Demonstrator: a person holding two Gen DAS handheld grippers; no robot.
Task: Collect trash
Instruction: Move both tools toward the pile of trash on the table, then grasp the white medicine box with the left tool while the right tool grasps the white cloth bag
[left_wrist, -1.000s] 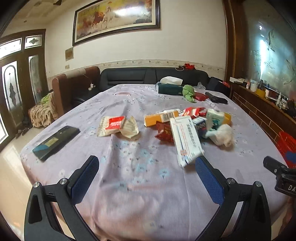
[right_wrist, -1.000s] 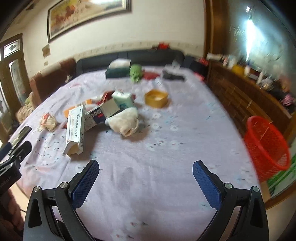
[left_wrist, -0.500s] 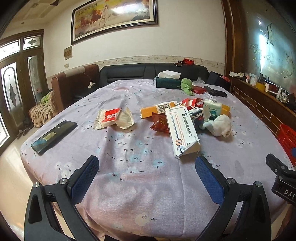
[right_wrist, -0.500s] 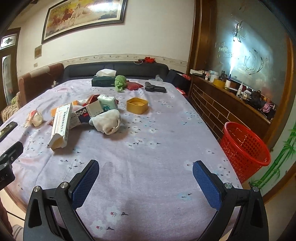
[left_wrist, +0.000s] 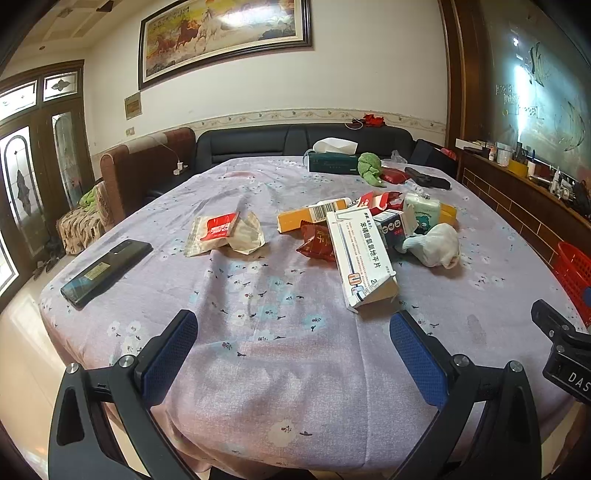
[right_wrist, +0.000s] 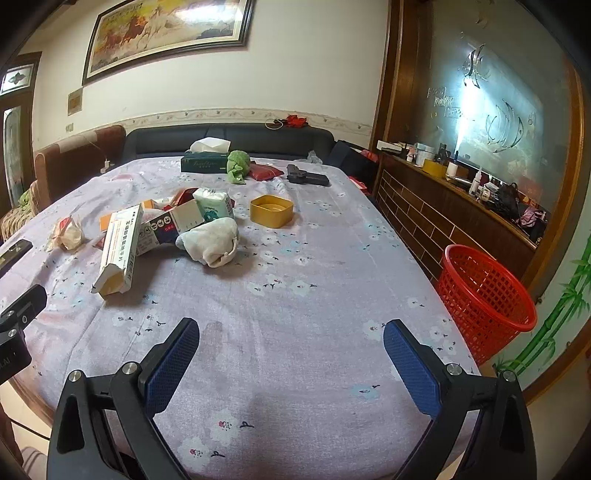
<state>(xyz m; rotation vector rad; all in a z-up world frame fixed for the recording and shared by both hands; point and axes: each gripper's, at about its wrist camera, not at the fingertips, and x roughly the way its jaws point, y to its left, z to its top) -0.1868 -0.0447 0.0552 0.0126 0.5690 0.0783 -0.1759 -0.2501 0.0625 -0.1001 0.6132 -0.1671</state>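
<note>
trash pile (left_wrist: 369, 236) heaped mid-surface (left_wrist: 280, 362), white medicine box (left_wrist: 360, 254) nearest, likely first pick | red basket (right_wrist: 484, 295) on floor beside right edge, handy for drops | left tongs (left_wrist: 293, 349) wide, empty, low at near edge facing pile | right tongs (right_wrist: 291, 356) wide, empty, level, well short

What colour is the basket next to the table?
The basket is red, with a mesh wall. It shows best in the right wrist view.
</note>
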